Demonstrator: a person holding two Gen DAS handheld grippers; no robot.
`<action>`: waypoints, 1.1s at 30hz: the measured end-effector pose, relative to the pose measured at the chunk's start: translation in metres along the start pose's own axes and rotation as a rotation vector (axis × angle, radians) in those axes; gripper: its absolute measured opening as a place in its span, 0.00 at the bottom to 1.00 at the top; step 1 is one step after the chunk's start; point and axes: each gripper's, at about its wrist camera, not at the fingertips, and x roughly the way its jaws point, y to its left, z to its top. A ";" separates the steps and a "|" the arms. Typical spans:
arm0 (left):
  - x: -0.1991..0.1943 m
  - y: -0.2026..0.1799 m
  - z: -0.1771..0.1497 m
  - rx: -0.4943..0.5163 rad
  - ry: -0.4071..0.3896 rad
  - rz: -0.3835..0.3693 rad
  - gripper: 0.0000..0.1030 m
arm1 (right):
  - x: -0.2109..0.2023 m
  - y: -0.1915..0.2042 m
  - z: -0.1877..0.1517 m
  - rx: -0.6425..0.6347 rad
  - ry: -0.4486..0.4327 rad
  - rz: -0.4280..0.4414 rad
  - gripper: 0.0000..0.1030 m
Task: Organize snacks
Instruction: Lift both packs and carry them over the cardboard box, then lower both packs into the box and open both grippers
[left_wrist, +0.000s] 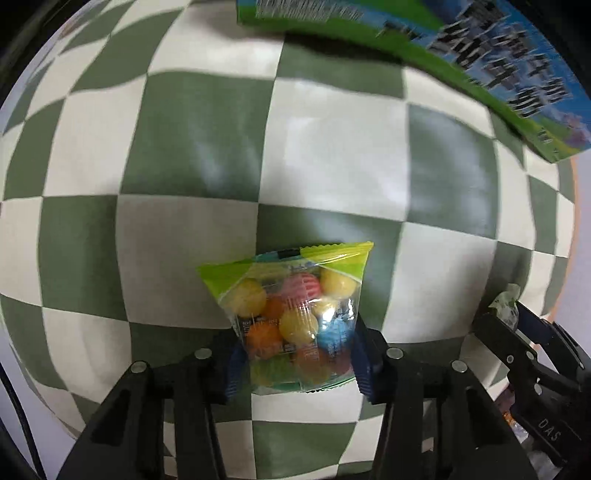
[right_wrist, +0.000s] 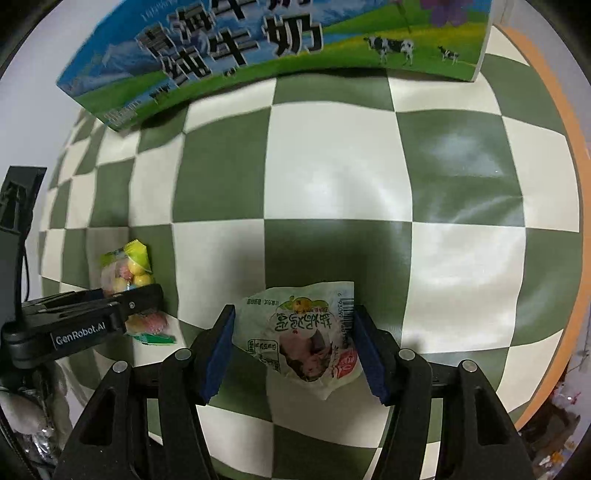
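We note a green-and-cream checkered cloth (left_wrist: 207, 155); a clear candy bag (left_wrist: 295, 317), lime-edged, with yellow, orange, pink, blue balls; a pale green-white packet (right_wrist: 306, 339); a blue-green carton (right_wrist: 258, 48), black lettering, black-and-white cows.

Milk carton (right_wrist: 280, 48) top cut off by the frame (lettering motion-blurred), its bulk unseen.
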 end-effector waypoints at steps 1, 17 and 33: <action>-0.008 -0.004 -0.001 0.013 -0.014 -0.002 0.44 | -0.008 0.001 0.001 0.007 -0.016 0.017 0.62; -0.206 -0.052 0.145 0.129 -0.322 -0.189 0.44 | -0.189 -0.018 0.151 -0.004 -0.382 0.155 0.59; -0.089 -0.051 0.299 0.080 -0.044 -0.010 0.46 | -0.105 -0.062 0.302 0.041 -0.172 -0.004 0.96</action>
